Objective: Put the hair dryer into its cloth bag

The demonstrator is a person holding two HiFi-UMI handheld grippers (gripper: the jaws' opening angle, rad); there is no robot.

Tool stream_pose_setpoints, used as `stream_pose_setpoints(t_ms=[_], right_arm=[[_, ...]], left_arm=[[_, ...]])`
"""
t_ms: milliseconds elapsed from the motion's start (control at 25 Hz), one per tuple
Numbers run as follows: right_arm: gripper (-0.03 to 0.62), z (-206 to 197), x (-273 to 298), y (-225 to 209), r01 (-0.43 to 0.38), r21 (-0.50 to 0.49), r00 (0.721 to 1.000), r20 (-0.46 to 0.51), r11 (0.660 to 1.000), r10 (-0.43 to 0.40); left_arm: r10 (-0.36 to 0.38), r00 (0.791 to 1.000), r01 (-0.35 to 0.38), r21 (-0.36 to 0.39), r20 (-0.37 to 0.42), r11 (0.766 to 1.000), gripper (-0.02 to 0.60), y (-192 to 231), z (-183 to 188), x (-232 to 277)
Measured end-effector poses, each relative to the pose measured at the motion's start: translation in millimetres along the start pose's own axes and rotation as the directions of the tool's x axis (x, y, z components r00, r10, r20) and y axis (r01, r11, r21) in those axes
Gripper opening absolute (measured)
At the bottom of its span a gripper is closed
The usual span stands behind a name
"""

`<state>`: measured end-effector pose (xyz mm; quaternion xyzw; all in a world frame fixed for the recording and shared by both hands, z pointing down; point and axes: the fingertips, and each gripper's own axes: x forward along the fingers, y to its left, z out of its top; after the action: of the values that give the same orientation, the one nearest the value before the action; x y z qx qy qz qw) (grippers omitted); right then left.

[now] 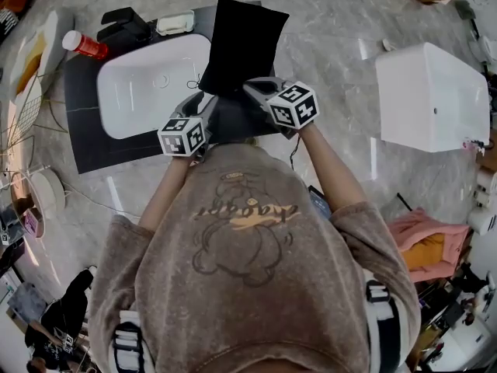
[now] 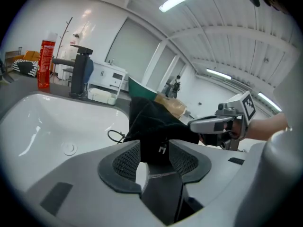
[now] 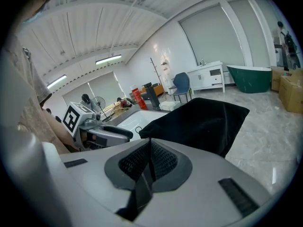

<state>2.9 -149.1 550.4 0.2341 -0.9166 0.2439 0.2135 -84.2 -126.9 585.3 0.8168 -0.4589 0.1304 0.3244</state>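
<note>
over a pale marble floor [image 1: 334, 22] stands a dark surface [image 1: 81, 130] with a white sink [image 1: 140, 92] set into it. a white box-shaped fixture [image 1: 431, 95] sits well apart on the floor to the right. a person in a brown printed sweatshirt stands at the surface's near edge and holds a gripper in each hand.

the black cloth bag [image 1: 245, 41] is held up in the air above the surface's right part, just beside the sink. its far end reaches out over the floor and its near edge meets the two grippers. it looks fairly flat, and whether the hair dryer is inside it cannot be told.

the right gripper [image 1: 260, 88] has its fingers pressed together, pinching the bag's near edge, and in its own view [image 3: 150, 148] the bag [image 3: 203, 119] spreads out ahead from the tips. the left gripper [image 1: 203, 106] is at the bag's near left corner. its own view [image 2: 155, 157] shows its fingers spread apart, with the dark cloth [image 2: 156, 122] and a small white tag in the gap ahead, and the pads not closed on it.

at the sink's far rim stand a black faucet [image 1: 124, 26], a red bottle [image 1: 85, 45] with a white cap and a small white tray [image 1: 175, 23]. a thin black cord loop [image 2: 113, 136] hangs from the bag's left side over the sink.
</note>
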Motion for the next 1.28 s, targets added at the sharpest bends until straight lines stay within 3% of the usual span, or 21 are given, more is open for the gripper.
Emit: stream_pose_setpoints(t_ms=[440,840,1080,1280], right_arm=[[0.011,-19.8,8.9,1.5,0.054,-0.030,0.998,-0.031,0.998,-0.055],[0.018,-39.3,26.0,0.1,0.071,-0.003,0.995,-0.072,0.997,-0.071],[0.143,-41.4,26.4,8.2,0.034,0.007,0.997,-0.075,0.999,-0.034],[0.144,-27.9,17.0,10.7,0.046,0.005,0.999,-0.028,0.999,-0.046]], left_arm=[[0.051,0.986,-0.036,-0.096,0.161,0.995,0.193,22.5,54.0,-52.0],[0.059,0.981,-0.039,-0.111,0.186,0.993,0.190,31.0,63.2,-63.6],[0.050,0.980,-0.029,-0.108,0.195,0.994,0.189,31.8,69.5,-62.7],[0.021,0.978,-0.005,-0.080,0.209,0.997,0.188,25.0,82.7,-59.5]])
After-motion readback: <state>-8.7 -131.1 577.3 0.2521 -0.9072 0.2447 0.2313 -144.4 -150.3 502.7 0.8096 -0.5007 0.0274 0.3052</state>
